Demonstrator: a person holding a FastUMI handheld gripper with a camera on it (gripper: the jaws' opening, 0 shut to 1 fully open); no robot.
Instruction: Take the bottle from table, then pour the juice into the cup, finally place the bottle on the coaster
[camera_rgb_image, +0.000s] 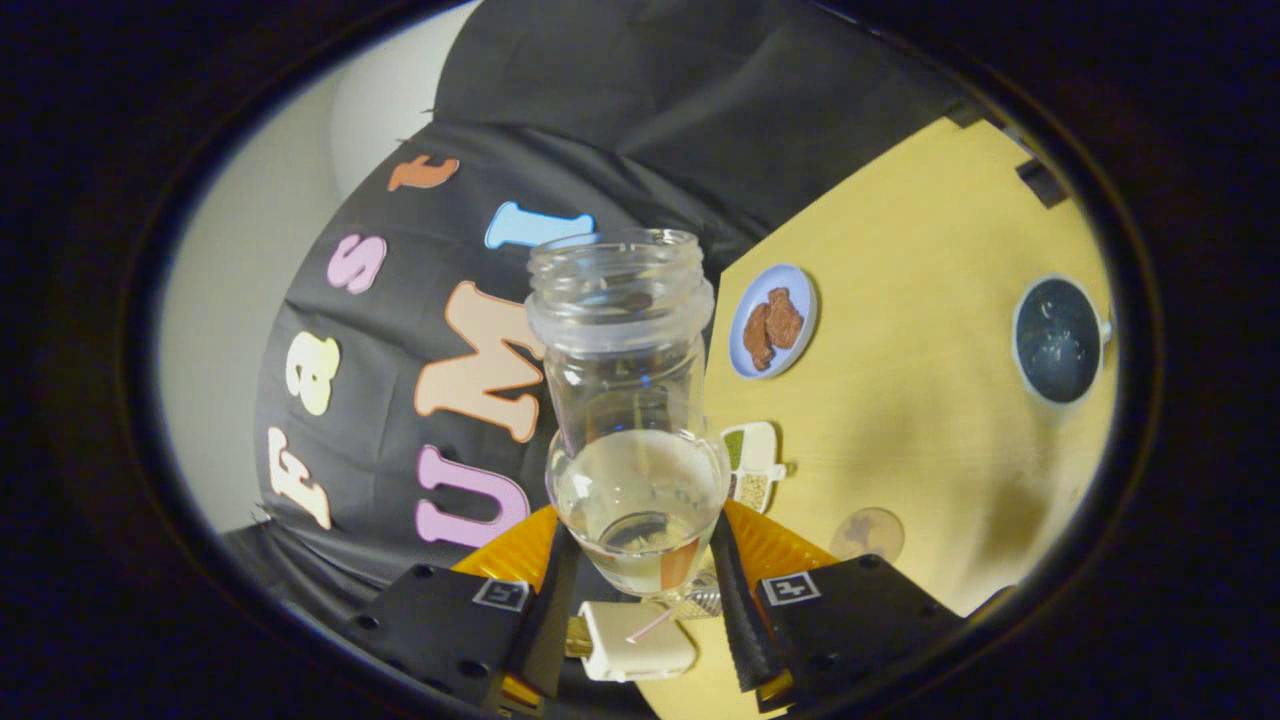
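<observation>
Gripper view: gripper (637, 580) is clamped on the clear bottle (628, 400), one finger pressing each side of its rounded lower body, so the bottle sits squarely between the fingers. Bottle is uncapped, open threaded mouth pointing away from the camera, pale liquid pooled in the bulb end nearest the fingers. Whole scene is rolled hard; the yellow table (920, 400) runs diagonally beyond the bottle, with the booth wall behind it. Dark cup (1058, 340) with a pale rim stands on the table well apart from the bottle, off to the far side; can't tell if anything is in it. Blue plate (772, 320) holding brown food pieces (772, 325) lies just beside the bottle's neck in the view. Small white divided dish (752, 462) with green and beige contents sits near the bulb. Round translucent coaster (868, 533) lies on the table just past one finger. White rectangular block (635, 640) shows between the finger bases, under the bottle.
</observation>
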